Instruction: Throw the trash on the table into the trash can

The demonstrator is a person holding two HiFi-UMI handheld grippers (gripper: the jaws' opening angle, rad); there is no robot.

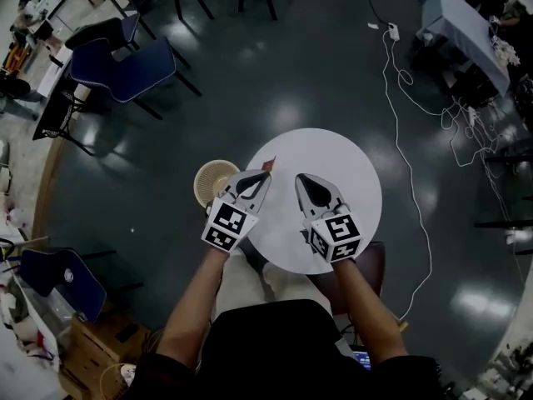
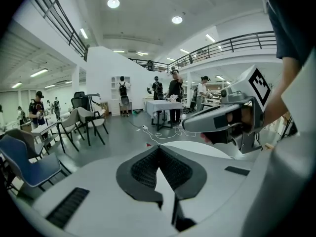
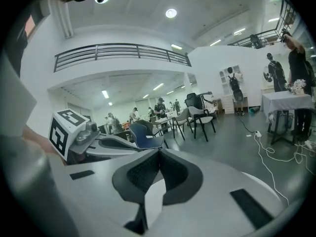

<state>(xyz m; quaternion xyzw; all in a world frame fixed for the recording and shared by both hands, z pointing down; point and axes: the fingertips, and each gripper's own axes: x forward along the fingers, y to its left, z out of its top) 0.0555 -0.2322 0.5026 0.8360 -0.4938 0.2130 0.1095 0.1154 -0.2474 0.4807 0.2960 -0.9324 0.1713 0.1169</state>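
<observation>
Dark floor (image 1: 316,57) ringed the white counter (image 1: 341,161); left tool (image 1: 266,174) and right tool (image 1: 299,177) hovered above it, pressed together, empty; trash can (image 1: 213,182) stood just beside, presumably for short drops.

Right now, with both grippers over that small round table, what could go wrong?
1. A small red scrap seems to lie near the table rim, by the left gripper tip; a nudge could send it to the floor, missing the trash can.
2. The left gripper is shut, so it must open first or merely push the scrap.
3. The right gripper is close alongside; they might bump.
</observation>
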